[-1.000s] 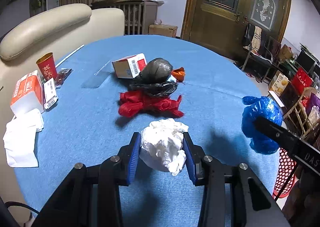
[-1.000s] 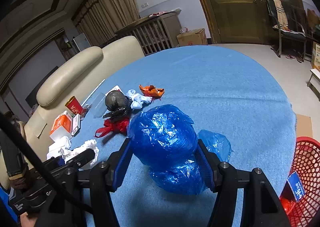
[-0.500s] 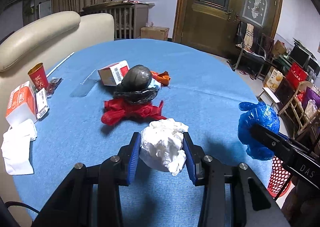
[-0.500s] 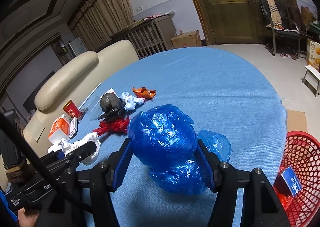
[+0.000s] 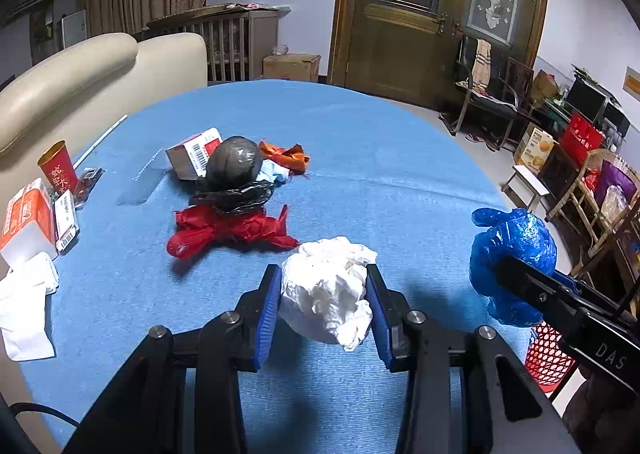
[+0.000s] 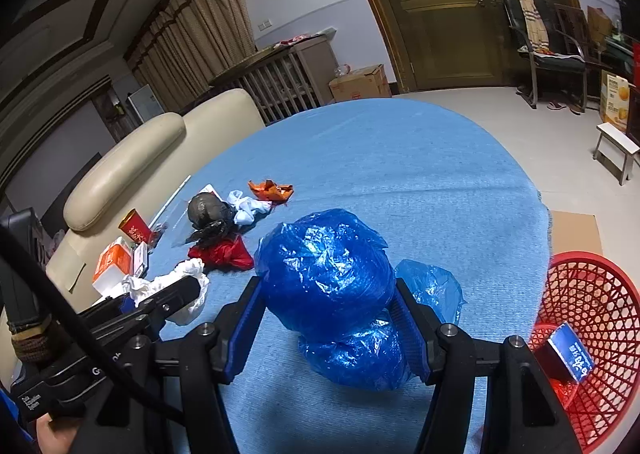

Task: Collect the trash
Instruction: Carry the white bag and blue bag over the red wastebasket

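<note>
Trash pile (image 5: 236, 197) mid-table, red basket (image 6: 592, 318) — right edge

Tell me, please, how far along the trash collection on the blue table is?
Done: a blue box lies in the red basket. In hand: the left tongs grip a white paper wad, the right tongs a blue bag. Left: the red bag, black bag and orange wrapper.
</note>
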The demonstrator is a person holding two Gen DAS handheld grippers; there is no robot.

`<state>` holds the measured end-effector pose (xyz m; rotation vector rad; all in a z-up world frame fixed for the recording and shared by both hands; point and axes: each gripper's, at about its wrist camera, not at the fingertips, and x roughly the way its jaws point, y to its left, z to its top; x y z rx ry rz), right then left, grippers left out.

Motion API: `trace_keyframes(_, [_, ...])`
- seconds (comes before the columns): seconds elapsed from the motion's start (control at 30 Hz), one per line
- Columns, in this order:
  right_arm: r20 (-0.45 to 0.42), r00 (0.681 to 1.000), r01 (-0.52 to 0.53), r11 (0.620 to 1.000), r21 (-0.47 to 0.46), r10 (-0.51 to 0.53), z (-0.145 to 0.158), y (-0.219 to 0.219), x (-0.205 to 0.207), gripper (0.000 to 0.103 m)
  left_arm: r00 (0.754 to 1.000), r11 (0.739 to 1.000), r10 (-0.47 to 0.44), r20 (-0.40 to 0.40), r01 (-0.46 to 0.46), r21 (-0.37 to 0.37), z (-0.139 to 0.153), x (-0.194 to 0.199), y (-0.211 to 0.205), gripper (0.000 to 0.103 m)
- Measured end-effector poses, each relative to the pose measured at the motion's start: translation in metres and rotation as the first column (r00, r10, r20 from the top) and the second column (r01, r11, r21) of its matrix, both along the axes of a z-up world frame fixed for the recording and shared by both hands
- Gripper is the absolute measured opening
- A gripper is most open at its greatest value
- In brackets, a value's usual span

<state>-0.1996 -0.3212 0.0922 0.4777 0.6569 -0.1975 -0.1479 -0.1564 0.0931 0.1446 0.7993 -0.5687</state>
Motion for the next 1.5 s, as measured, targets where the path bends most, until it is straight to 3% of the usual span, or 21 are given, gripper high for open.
trace_keyframes(0.87, [0.008, 0.994, 0.106, 0.994, 0.026, -0.106, -0.001, -0.035, -0.041, 0.065, 0.994, 0.994, -0.105, 0.002, 0.105, 0.019, -0.002, -0.021, -0.048, 0.043])
trace_keyframes(1.5, [0.013, 0.968, 0.249, 0.968, 0.041, -0.25, -0.003, -0.082, -0.096, 0.065, 0.969, 0.968, -0.248, 0.001, 0.248, 0.028, 0.001, -0.06, -0.106, 0.043])
